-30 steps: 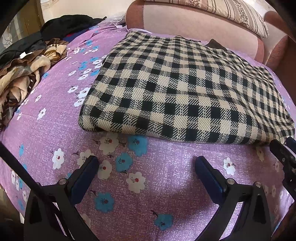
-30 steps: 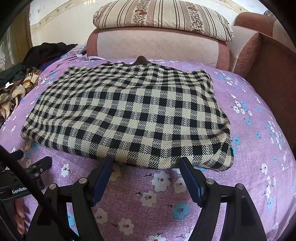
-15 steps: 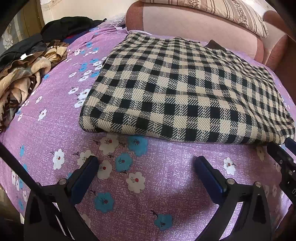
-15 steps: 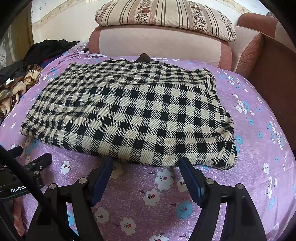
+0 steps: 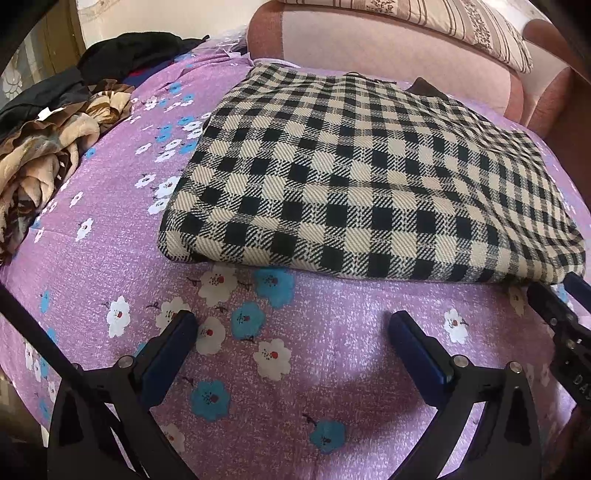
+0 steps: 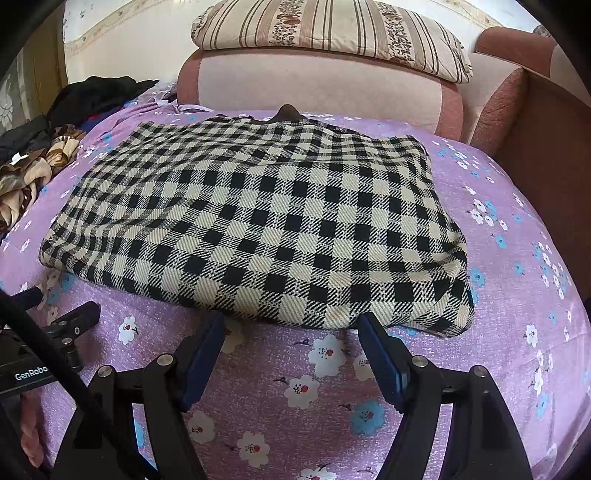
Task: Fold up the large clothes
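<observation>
A black-and-cream checked garment [image 5: 362,177] [image 6: 266,229] lies folded flat on a purple flowered bed sheet [image 5: 110,236] [image 6: 517,295]. My left gripper [image 5: 291,325] hovers open over bare sheet, a short way in front of the garment's near left corner, with nothing between its blue pads. My right gripper [image 6: 291,325] stands open right at the garment's near edge, its fingertips level with the hem and nothing gripped. Each gripper's tip shows at the side of the other's view: the right gripper's at the right edge [image 5: 554,310], the left gripper's at the left [image 6: 74,321].
A heap of brown-patterned and black clothes [image 5: 48,140] [image 6: 33,162] lies on the bed's left side. A pink padded headboard [image 6: 317,85] with a striped pillow [image 6: 332,33] on top bounds the far end. A brown upholstered side [image 6: 546,155] rises on the right.
None in the left wrist view. In the right wrist view the garment's near edge came slightly closer to the fingertips over the first half second.
</observation>
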A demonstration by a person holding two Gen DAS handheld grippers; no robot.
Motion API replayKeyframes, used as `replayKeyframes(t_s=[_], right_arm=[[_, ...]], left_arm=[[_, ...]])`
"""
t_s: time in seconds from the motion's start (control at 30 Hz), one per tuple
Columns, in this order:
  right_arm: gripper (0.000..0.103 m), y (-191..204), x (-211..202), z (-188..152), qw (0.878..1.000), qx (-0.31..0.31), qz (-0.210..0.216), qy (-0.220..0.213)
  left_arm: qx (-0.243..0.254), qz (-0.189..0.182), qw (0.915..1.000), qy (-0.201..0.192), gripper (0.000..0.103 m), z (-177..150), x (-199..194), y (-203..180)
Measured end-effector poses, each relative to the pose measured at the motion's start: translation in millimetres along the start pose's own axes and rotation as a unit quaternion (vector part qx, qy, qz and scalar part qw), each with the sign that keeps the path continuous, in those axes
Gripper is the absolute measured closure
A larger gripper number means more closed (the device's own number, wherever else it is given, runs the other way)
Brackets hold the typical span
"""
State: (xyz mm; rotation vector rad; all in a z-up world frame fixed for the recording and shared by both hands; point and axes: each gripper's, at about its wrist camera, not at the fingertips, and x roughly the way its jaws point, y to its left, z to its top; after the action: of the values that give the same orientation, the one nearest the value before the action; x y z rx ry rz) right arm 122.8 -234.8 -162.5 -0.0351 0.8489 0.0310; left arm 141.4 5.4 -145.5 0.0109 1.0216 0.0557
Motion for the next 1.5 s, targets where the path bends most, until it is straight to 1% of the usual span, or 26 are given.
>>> replayKeyframes(t_s=[0.03,0.07,0.1,0.13,0.2,0.3,0.47,0.63,0.7,0.73,0.8,0.87,0.97,1.03,1.1,1.13,1.17,1.23,1.3,1.37,1.5], right_arm=[[0.024,0.4,-0.2,-0.1,1.0,-0.001,0.0,-0.001],[0.024,0.8,-0.5,-0.3,1.0,-0.002,0.001,-0.002],[0.024,1.1,-1.4,-0.5,1.0,-0.003,0.003,-0.003],[0.024,1.4,-2.2,-0.7,1.0,-0.004,0.004,-0.005],[0.024,2.9,-4.1,-1.1,1.0,-0.008,0.006,-0.009],[0.024,7.9,-8.9,-2.3,1.0,-0.017,0.014,-0.018],[0.024,26.2,-15.6,-9.7,0.998,-0.055,0.02,-0.031],[0.024,49.6,-17.1,-19.0,0.994,-0.099,0.032,-0.034],[0.024,57.1,-17.3,-21.1,0.993,-0.108,0.039,-0.034],[0.024,62.6,-17.1,-20.0,0.992,-0.113,0.045,-0.032],[0.024,74.0,-17.7,-14.9,0.99,-0.123,0.061,-0.031],[0.024,91.0,-20.2,-6.3,0.985,-0.146,0.08,-0.037],[0.024,120.2,-20.9,2.1,0.978,-0.18,0.096,-0.051],[0.024,144.7,-16.2,6.6,0.972,-0.202,0.107,-0.057],[0.024,168.2,-8.3,8.8,0.967,-0.222,0.117,-0.055],[0.024,180.7,-3.1,9.9,0.964,-0.233,0.119,-0.053],[0.024,190.8,1.7,11.4,0.961,-0.243,0.118,-0.052],[0.024,210.7,11.1,14.3,0.956,-0.264,0.115,-0.048],[0.024,224.9,15.1,19.1,0.953,-0.278,0.108,-0.054],[0.024,237.3,19.4,26.0,0.95,-0.291,0.095,-0.061],[0.025,253.4,31.0,34.6,0.948,-0.302,0.069,-0.065]], left_arm=[[0.001,-0.005,1.0,-0.001,0.009,-0.2,-2.1,0.3],[0.004,-0.006,1.0,-0.007,0.014,-0.4,-5.8,0.2],[0.01,-0.005,0.9999,-0.012,0.022,0.0,-8.6,-0.7],[0.016,-0.005,0.9997,-0.016,0.027,-0.6,-10.8,-1.4],[0.023,-0.008,0.9995,-0.022,0.034,0.4,-14.1,-1.1],[0.015,-0.005,0.9993,-0.035,0.034,5.8,-20.0,7.2],[-0.01,0.023,0.9978,-0.061,0.034,15.5,-28.7,27.2],[-0.028,0.025,0.9972,-0.065,0.034,21.5,-32.0,43.8],[-0.038,0.019,0.9972,-0.062,0.034,30.4,-32.2,53.8],[-0.047,0.012,0.9971,-0.058,0.034,37.3,-30.3,61.5],[-0.064,-0.015,0.9973,-0.034,0.034,59.6,-19.9,81.5],[-0.075,-0.04,0.9962,-0.018,0.034,83.1,-8.0,99.5],[-0.066,-0.058,0.9961,-0.015,0.032,110.0,10.9,111.9],[-0.058,-0.091,0.9941,0.006,0.032,126.3,30.1,116.9],[-0.068,-0.142,0.9869,0.035,0.032,138.5,52.2,121.7],[-0.075,-0.167,0.9818,0.049,0.032,142.7,62.9,122.7],[-0.082,-0.184,0.9776,0.06,0.032,145.9,72.4,122.4],[-0.092,-0.204,0.9723,0.067,0.028,152.1,84.6,123.4],[-0.081,-0.221,0.9696,0.066,0.023,163.9,91.6,118.3],[-0.067,-0.244,0.9648,0.072,0.023,174.8,98.4,112.6],[-0.045,-0.277,0.9566,0.08,0.023,189.2,111.9,106.2]])
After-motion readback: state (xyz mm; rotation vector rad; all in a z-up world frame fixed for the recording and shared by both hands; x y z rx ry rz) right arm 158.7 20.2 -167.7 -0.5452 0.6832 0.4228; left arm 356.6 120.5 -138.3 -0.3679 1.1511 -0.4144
